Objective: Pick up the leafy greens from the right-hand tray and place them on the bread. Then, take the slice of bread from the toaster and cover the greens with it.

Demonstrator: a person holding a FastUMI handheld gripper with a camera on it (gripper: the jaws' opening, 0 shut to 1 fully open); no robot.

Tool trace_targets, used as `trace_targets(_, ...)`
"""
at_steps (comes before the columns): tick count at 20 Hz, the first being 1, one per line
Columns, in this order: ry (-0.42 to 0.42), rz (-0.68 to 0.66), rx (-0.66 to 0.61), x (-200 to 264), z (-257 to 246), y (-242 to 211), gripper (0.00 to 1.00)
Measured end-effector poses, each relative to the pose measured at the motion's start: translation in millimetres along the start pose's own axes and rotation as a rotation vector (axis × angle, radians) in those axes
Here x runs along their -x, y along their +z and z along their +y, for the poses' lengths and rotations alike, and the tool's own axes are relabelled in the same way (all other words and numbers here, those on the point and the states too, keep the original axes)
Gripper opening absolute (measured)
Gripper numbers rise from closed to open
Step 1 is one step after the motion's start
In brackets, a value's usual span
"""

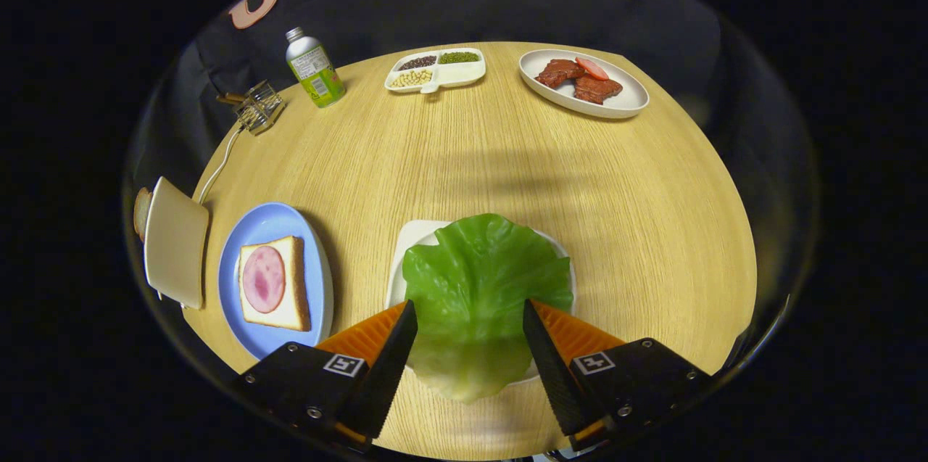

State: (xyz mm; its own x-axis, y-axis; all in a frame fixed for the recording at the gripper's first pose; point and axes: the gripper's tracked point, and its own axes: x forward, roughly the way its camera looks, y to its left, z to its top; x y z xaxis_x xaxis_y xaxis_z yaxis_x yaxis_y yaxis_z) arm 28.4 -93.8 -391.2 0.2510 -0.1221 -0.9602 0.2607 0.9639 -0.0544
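Gripper: fingers spread wide, the leafy greens lying between them; contact cannot be told, nothing is clamped. Greens: rested on a white tray, most of it hidden beneath the leaf. Left of the fingers: blue plate bearing bread topped with a round ham slice. Further left: toaster, a bread slice partly seen behind it. Far beyond the fingers: divided dish of beans, oval plate of meat pieces, bottle, small glass object, hard to make out.
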Motion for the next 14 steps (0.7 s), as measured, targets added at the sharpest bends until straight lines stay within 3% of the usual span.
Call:
trace_targets(7, -0.063, -0.002, 0.054, -7.2, -2.7, -4.0, 0.87)
trace_targets(9, -0.067, -0.007, 0.04, -7.2, -4.0, -3.2, 0.83)
trace_targets(11, -0.074, -0.017, 0.016, -7.9, -9.0, -2.4, 0.76)
trace_targets(13, -0.075, -0.036, 0.006, -6.4, -14.9, -1.3, 0.59)
trace_targets(14, -0.073, -0.044, -0.003, -7.2, -17.4, -1.3, 0.45)
